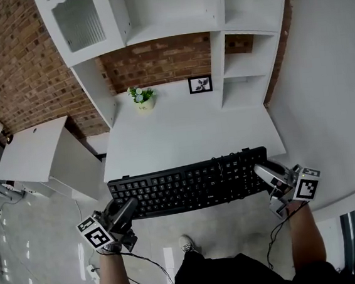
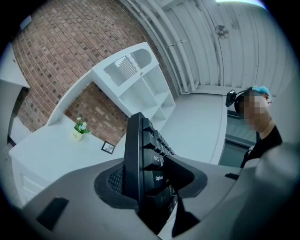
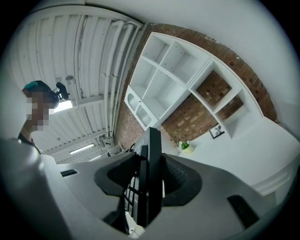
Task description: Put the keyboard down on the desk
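Right, closest in, the left gripper sits at 8 o'clock in the head view and the right gripper at 4 o'clock, each on a bare forearm. Both are busy. The left gripper's jaws are clamped on the left end of the black keyboard, one pad on the keys by Caps Lock, the other on the underside. The right gripper's jaws pinch the right end the same way, with the board seen edge-on between them.

The keyboard stretches from 9 to 3 o'clock between the two tools, keys up, along the near edge of the white desk. Whether it touches the desk I cannot tell.

Beyond it the desktop runs back bare to a small potted plant at 11 o'clock and a little picture frame at 1 o'clock, both against the back. Above them rises a white shelf unit at 12 o'clock, with a brick wall behind it.
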Demonstrator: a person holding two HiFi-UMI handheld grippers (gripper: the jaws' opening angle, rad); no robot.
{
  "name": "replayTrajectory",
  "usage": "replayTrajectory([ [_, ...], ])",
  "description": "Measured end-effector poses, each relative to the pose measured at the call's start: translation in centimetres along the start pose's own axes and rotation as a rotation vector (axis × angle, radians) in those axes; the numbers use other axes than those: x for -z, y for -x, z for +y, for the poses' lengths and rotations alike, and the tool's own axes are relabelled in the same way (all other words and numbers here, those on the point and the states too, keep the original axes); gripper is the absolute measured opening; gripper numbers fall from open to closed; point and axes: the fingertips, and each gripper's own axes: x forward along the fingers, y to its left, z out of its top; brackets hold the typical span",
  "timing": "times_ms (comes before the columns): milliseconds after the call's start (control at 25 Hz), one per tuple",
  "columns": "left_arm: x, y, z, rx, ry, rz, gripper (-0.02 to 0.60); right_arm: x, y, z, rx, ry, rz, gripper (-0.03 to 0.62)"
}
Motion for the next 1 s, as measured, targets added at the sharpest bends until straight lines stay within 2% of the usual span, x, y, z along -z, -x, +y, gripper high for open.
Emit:
replayTrajectory([
  [440, -5.4, 2.1, 10.0, -0.001, -0.002, 0.004, 0.213, 1.5, -11.4, -1.1, 0.004, -0.002, 0.006, 0.176],
  [680, -8.3, 3.1, 13.9, -0.008, 0.016, 0.017, 0.213, 1.8, -16.3, -1.0, 0.014, -0.019, 0.012, 0.176],
  [840, -11.5, 2.8, 17.9, -0.014, 0.026, 0.023, 0.213, 1.0, -21.4, -1.7, 0.016, -0.027, 0.013, 0.176],
  [1000, -12.5, 2.9, 18.7, -0.003, 0.015, 0.021, 0.213, 0.9, -22.4, -1.4, 0.017, -0.018, 0.002, 0.176],
])
